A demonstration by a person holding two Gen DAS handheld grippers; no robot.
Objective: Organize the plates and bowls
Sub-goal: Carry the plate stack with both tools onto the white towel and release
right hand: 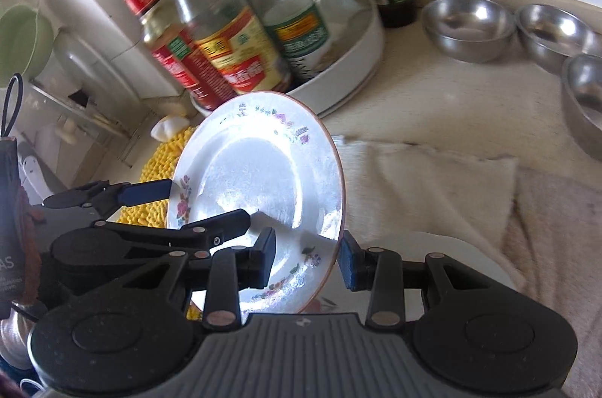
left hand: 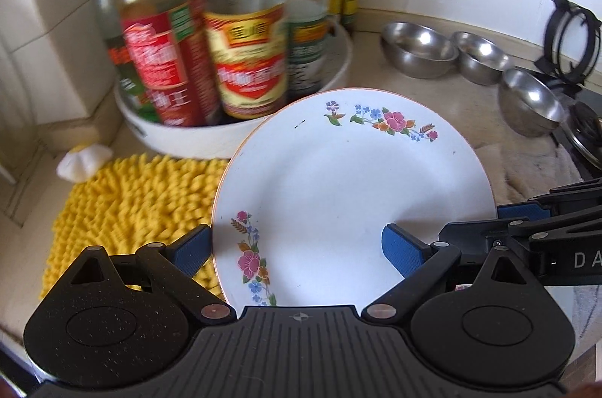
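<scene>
A white plate with flower prints is held tilted above the counter; it also shows in the right wrist view. My left gripper is open, its two blue pads straddling the plate's near left rim. My right gripper straddles the plate's near right rim with a small gap at the right pad; it shows from the side in the left wrist view. Three steel bowls sit at the back right. Another white plate lies under the right gripper.
A white turntable tray holds several sauce bottles just behind the plate. A yellow shaggy mat lies at the left, a beige cloth at the right. A gas hob is at the far right.
</scene>
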